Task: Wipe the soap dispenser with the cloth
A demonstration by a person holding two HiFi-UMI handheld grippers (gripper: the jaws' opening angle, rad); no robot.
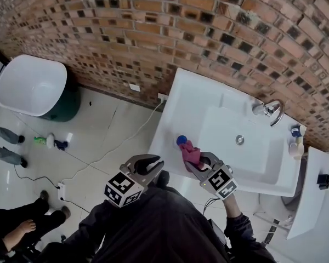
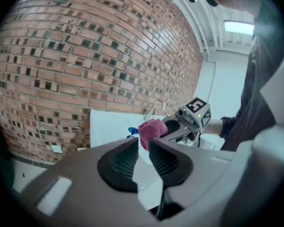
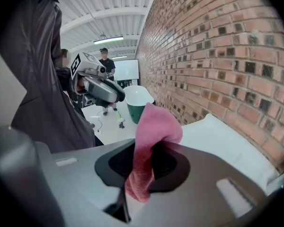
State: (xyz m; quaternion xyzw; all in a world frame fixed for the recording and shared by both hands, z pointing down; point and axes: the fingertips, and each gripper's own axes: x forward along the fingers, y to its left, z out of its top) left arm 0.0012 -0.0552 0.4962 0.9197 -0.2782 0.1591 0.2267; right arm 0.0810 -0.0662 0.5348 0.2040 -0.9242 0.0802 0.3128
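The soap dispenser (image 1: 181, 140) shows as a blue pump top on the front left rim of the white sink (image 1: 175, 103). My right gripper (image 1: 194, 160) is shut on a pink cloth (image 1: 190, 153), which bunches up just right of the dispenser, close to or touching it. In the right gripper view the cloth (image 3: 149, 141) hangs out between the jaws of that gripper (image 3: 144, 157). My left gripper (image 1: 153, 162) hovers off the sink's front left corner, shut and empty. Its own view looks past the left gripper (image 2: 143, 148) at the cloth (image 2: 151, 126) and the blue top (image 2: 132, 130).
A chrome faucet (image 1: 271, 111) and a small bottle (image 1: 296, 144) stand at the sink's far right, the drain (image 1: 239, 139) in the basin. A brick wall runs behind. A white tub (image 1: 33, 84), cables and people's legs are on the floor at left.
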